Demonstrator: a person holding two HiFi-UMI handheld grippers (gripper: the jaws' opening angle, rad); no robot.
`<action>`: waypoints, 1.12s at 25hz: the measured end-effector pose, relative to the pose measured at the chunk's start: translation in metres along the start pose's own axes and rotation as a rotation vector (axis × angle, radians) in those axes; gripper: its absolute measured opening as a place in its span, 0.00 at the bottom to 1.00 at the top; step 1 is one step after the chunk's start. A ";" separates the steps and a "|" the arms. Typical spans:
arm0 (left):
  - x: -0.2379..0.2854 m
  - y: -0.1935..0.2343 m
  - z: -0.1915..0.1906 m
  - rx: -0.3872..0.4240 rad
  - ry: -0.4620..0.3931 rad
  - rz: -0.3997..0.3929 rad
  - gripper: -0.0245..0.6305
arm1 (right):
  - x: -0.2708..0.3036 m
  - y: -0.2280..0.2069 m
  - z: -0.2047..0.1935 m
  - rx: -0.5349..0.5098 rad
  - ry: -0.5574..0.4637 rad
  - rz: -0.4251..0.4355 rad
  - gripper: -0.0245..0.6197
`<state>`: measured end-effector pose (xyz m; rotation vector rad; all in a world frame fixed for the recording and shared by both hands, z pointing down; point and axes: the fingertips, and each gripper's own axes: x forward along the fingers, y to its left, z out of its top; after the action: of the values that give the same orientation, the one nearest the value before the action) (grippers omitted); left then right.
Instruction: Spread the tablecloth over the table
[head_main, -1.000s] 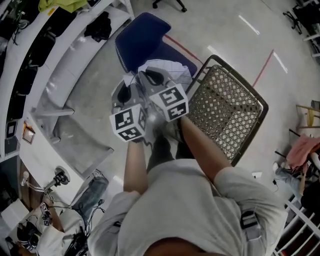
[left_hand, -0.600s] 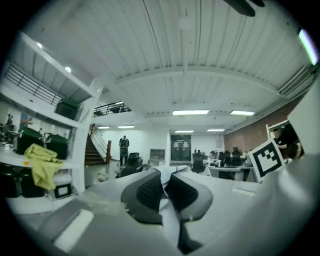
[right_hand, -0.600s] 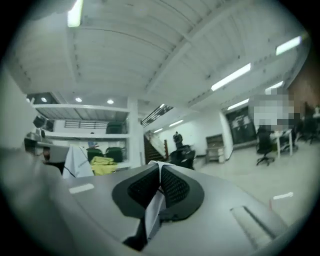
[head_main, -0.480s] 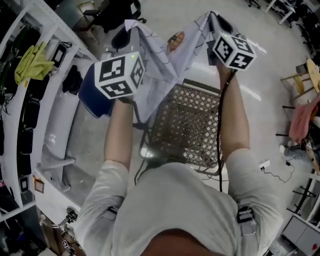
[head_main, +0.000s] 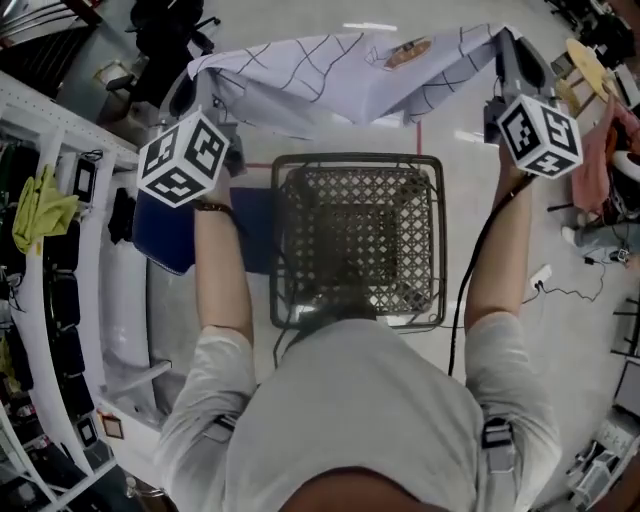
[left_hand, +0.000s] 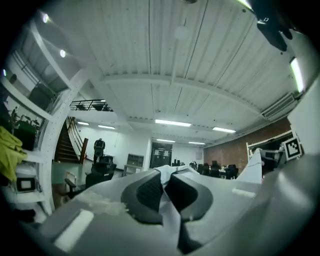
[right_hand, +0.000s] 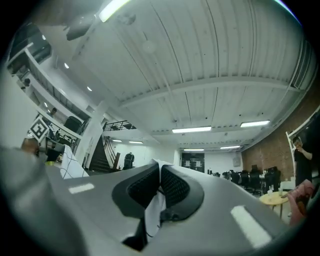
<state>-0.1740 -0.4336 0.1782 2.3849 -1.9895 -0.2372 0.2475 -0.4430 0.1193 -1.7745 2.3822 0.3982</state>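
Now the tablecloth (head_main: 340, 85), bunched near the body 1 second ago, hangs stretched wide in the air above the far edge of the mesh table (head_main: 357, 162). The left gripper (left_hand: 164, 186) and right gripper (right_hand: 159, 185), swung apart, each stay clenched on 1 corner, so the cloth looks ready to lower over the top.

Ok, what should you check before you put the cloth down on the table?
1. Left hand-held gripper shut on the tablecloth: ok.
2. Right hand-held gripper shut on the other end: ok.
3. Tablecloth stretched wide between them: ok.
4. Tablecloth over the mesh table: not ok; in the head view it hangs beyond the far edge.
5. Proper side of the cloth facing up: cannot tell.
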 end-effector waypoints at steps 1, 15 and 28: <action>-0.004 0.005 -0.020 -0.018 0.036 0.007 0.07 | -0.017 -0.007 -0.020 0.011 0.038 -0.008 0.05; -0.157 0.158 -0.067 0.000 0.133 0.397 0.07 | -0.101 0.045 -0.194 0.171 0.442 0.095 0.05; -0.143 -0.064 -0.235 0.017 0.371 -0.006 0.07 | -0.305 -0.083 -0.244 0.278 0.518 -0.271 0.05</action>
<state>-0.1049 -0.3000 0.4174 2.2399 -1.8181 0.2082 0.4263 -0.2581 0.4245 -2.2151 2.2803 -0.4583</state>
